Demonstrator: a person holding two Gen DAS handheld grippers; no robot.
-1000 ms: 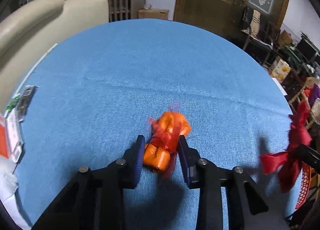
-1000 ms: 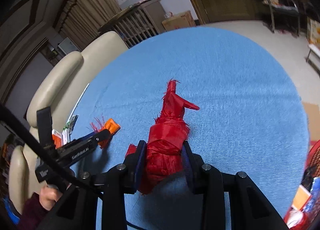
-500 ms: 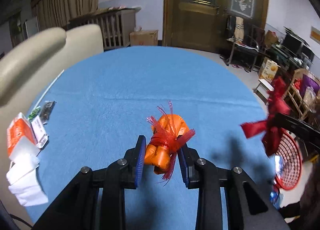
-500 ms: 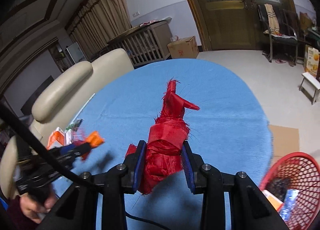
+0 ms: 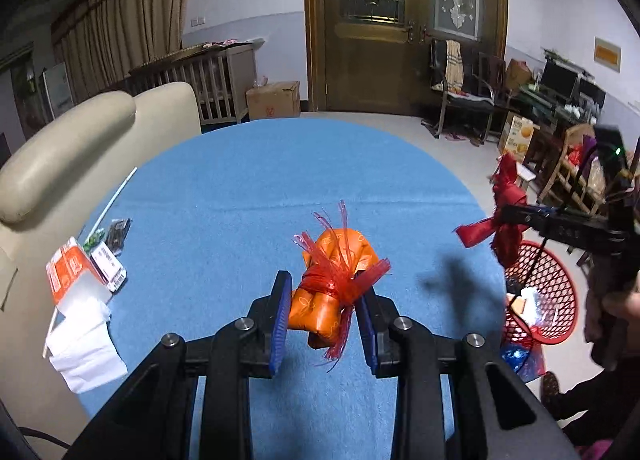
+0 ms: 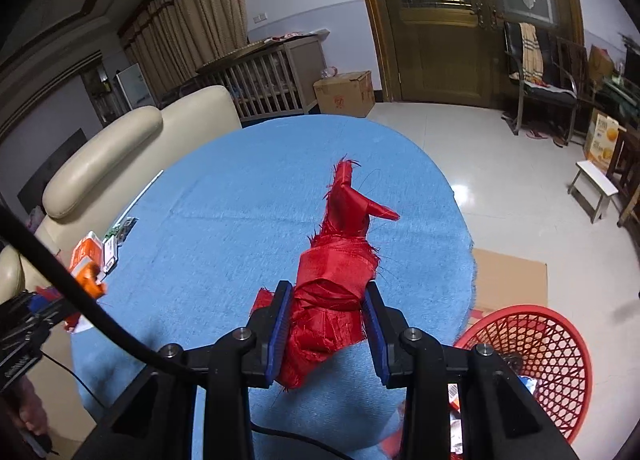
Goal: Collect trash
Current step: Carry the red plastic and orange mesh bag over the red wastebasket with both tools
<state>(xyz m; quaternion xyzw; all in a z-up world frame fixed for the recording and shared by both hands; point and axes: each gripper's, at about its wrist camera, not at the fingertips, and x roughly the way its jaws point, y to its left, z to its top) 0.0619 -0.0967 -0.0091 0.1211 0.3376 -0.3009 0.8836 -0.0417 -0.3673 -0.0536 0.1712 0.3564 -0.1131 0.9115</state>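
Note:
My left gripper (image 5: 324, 316) is shut on an orange wrapper bundle tied with red netting (image 5: 334, 276), held above the blue table (image 5: 248, 196). My right gripper (image 6: 326, 324) is shut on a crumpled red cloth scrap (image 6: 334, 284), held above the table's right side. The right gripper shows in the left wrist view (image 5: 516, 216) with the red scrap (image 5: 504, 216) over the red basket. A red mesh basket (image 6: 532, 344) with some trash in it stands on the floor to the right of the table; it also shows in the left wrist view (image 5: 548, 296).
Orange-and-white packets and white tissue (image 5: 80, 292) lie at the table's left edge, with small wrappers (image 5: 116, 230) behind them. A cream sofa (image 5: 68, 148) borders the left. Flat cardboard (image 6: 508, 280) lies on the floor beside the basket. Chairs and boxes stand at the far right.
Both grippers have lifted up from the table with their loads. The right gripper has moved right toward the red basket, which has come into view.

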